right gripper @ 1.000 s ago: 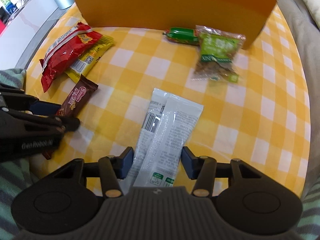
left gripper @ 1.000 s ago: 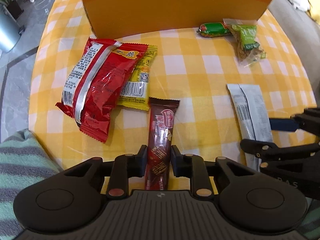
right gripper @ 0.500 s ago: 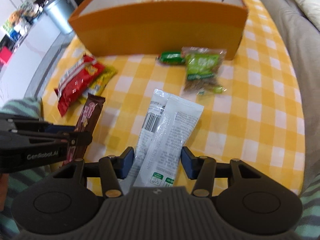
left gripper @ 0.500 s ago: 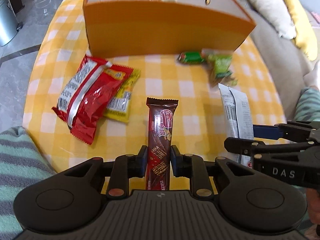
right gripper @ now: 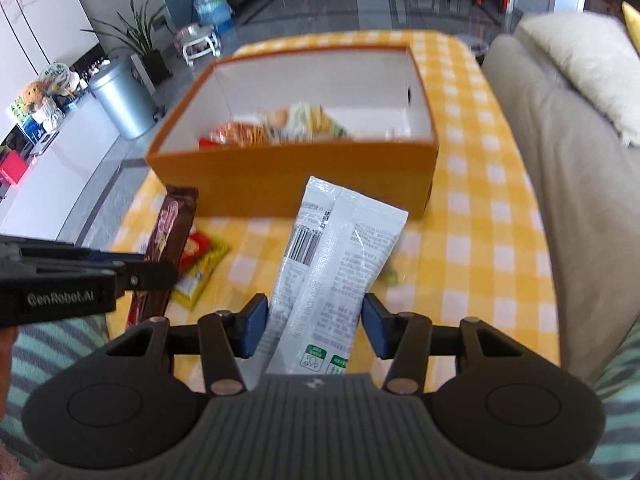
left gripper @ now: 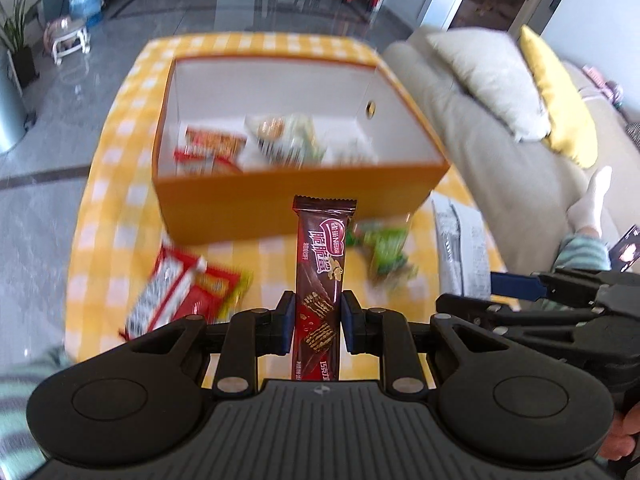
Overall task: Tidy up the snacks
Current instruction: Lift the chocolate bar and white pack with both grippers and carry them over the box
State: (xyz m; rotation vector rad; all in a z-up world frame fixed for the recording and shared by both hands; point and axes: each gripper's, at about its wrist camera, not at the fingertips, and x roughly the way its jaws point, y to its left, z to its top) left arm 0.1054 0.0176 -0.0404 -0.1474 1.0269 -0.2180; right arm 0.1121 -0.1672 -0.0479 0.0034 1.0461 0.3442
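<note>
My left gripper (left gripper: 314, 322) is shut on a brown chocolate wafer bar (left gripper: 322, 264) and holds it in the air in front of the orange box (left gripper: 296, 196). My right gripper (right gripper: 314, 326) is shut on a white snack packet (right gripper: 336, 264), also lifted, to the right of the left gripper. The open box (right gripper: 296, 176) holds several snacks. The bar also shows in the right wrist view (right gripper: 166, 240), and the white packet in the left wrist view (left gripper: 460, 244).
A red snack bag (left gripper: 176, 288) on a yellow packet (right gripper: 200, 272) lies on the checked table (right gripper: 480, 240) at the left. A green packet (left gripper: 386, 248) lies near the box. A beige sofa (left gripper: 500, 132) with cushions stands at the right.
Both grippers have risen and tilted up with their snacks, lifting them off the table. The inside of the box is now in view.
</note>
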